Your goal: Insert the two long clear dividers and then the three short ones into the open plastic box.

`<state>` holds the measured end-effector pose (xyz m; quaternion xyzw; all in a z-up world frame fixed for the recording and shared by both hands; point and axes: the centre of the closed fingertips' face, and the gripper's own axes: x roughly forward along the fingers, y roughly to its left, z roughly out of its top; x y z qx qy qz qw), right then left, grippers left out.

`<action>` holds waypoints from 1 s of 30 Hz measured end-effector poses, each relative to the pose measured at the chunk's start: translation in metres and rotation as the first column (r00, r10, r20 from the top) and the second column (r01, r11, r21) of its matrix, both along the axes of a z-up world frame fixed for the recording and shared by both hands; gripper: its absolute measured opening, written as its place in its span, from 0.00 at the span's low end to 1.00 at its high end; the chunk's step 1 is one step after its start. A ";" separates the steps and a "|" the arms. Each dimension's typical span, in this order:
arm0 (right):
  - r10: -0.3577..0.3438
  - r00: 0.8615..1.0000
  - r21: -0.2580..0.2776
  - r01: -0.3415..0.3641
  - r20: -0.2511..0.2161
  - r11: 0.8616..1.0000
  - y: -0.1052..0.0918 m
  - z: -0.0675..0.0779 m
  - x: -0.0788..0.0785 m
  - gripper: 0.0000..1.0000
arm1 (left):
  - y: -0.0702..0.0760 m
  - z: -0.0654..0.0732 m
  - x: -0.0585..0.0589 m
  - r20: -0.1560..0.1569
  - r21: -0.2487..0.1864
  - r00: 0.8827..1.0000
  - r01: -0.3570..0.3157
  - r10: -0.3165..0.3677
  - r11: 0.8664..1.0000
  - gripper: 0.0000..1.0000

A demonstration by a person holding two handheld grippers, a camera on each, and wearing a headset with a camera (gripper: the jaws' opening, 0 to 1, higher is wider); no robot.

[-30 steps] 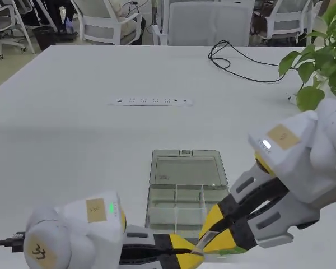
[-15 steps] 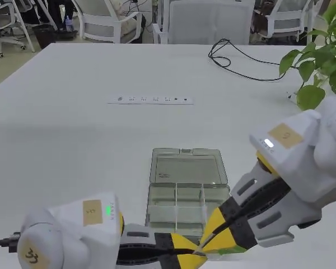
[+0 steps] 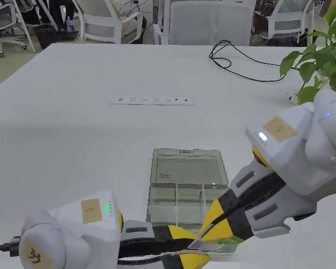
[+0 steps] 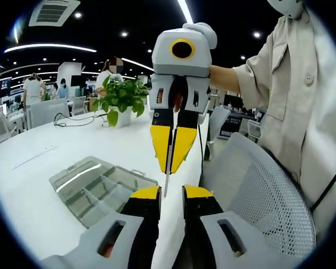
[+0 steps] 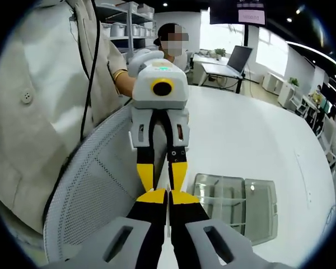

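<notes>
The open clear plastic box (image 3: 184, 193) lies near the table's front edge, its lid (image 3: 185, 166) folded back and dividers standing in its base. In front of it my two grippers meet tip to tip. My right gripper (image 3: 205, 237) comes in from the right and is shut on a thin clear divider (image 4: 166, 182), seen edge-on. My left gripper (image 4: 172, 193) faces it with its jaws slightly apart, one on each side of the divider's free end. From the right gripper view my right gripper (image 5: 168, 196) points at the left gripper (image 5: 162, 188), with the box (image 5: 235, 204) beyond.
A white power strip (image 3: 152, 100) lies mid-table and a black cable (image 3: 241, 60) loops at the back right. A potted plant (image 3: 319, 61) stands at the right edge. Office chairs line the far side, and a white mesh chair (image 4: 257, 185) is close behind the grippers.
The left gripper's jaws have spread apart at the divider's end. The right gripper has shifted slightly up and left, still holding the divider.
</notes>
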<state>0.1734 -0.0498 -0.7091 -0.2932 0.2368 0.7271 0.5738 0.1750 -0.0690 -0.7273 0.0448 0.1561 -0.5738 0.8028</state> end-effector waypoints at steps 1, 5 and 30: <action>-0.005 1.000 -0.004 0.005 0.004 1.000 0.000 0.000 0.002 0.02 | 0.000 -0.001 0.001 0.001 0.002 1.000 -0.005 0.005 1.000 0.16; -0.036 0.999 -0.040 0.036 -0.001 0.999 -0.004 -0.001 0.008 0.02 | 0.002 -0.003 0.003 -0.003 0.006 1.000 -0.023 0.023 1.000 0.24; -0.160 0.985 -0.250 0.173 0.073 0.953 -0.027 -0.023 0.057 0.02 | 0.021 -0.009 0.027 -0.014 0.001 0.982 -0.188 0.188 0.982 0.63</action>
